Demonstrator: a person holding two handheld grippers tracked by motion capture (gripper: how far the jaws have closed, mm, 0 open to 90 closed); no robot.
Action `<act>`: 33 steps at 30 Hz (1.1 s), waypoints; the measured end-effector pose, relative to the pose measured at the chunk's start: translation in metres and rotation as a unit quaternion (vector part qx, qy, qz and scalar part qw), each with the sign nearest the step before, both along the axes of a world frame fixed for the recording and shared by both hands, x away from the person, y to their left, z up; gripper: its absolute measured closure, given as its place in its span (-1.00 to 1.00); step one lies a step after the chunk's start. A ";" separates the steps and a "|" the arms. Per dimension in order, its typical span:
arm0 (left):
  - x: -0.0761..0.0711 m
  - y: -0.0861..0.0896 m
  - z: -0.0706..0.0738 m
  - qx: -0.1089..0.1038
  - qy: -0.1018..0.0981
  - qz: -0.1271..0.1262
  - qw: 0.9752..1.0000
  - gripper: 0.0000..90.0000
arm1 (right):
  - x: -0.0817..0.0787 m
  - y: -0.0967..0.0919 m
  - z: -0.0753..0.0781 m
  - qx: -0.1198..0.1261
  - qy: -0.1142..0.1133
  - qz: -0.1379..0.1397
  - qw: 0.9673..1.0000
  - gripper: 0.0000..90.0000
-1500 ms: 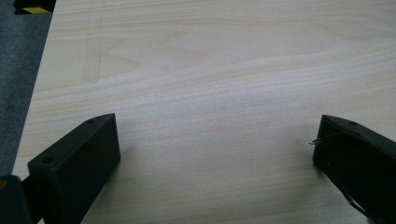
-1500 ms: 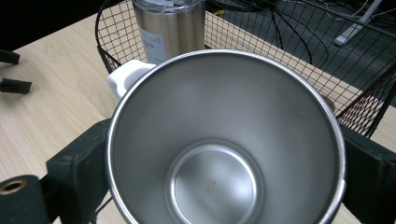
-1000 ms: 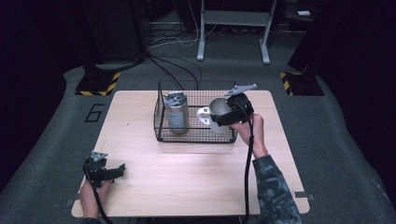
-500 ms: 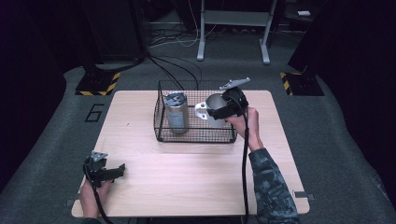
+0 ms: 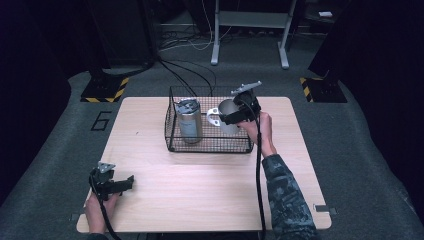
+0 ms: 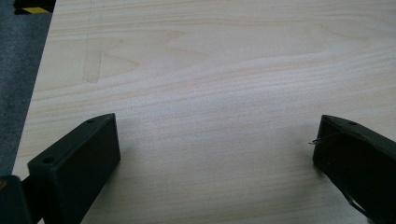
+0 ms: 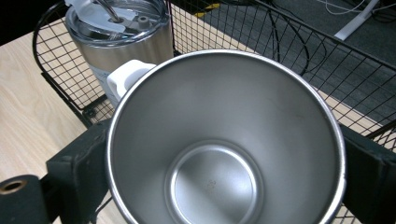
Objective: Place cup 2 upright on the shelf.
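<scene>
High view: left tool (image 5: 127, 181), jaws spread wide with nothing between them, rests on the near-left bench (image 5: 210, 190). Farther right, the right tool (image 5: 223, 118) clamps a steel mug (image 5: 226, 113) above the wire basket (image 5: 210, 145), long axis roughly upright, mouth up, white handle (image 5: 213, 117) pointing left toward the lidded tumbler (image 5: 189, 120).

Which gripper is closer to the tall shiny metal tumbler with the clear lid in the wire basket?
The right. The right gripper holds a steel mug in the black wire basket, beside the lidded steel tumbler. The left gripper sits open near the table's front left corner, far away.
</scene>
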State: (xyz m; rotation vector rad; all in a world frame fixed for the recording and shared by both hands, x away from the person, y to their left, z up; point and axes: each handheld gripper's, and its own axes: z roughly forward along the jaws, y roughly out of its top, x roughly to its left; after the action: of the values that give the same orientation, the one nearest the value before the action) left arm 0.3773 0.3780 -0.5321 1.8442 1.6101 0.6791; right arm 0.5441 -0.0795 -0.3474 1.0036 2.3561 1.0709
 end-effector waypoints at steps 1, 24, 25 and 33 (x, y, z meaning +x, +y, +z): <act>0.000 0.000 0.000 0.000 0.000 0.000 1.000 -0.99 | 0.002 0.001 -0.001 0.000 0.004 -0.002 1.000 -0.87; 0.000 0.000 0.000 0.000 0.000 0.000 1.000 -0.99 | 0.025 0.009 -0.025 -0.001 0.029 -0.022 0.999 -0.87; 0.000 0.000 0.000 0.000 0.000 0.000 1.000 -0.99 | 0.026 0.009 -0.027 0.001 0.030 -0.027 0.999 -0.87; 0.000 0.000 0.000 0.000 0.000 0.000 1.000 -0.99 | 0.033 0.011 -0.039 -0.006 0.040 -0.030 0.999 -0.87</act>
State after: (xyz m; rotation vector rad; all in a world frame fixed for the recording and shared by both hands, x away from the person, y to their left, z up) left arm 0.3774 0.3781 -0.5322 1.8446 1.6088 0.6799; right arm 0.5774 -0.0680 -0.3866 1.1260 2.3754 1.0106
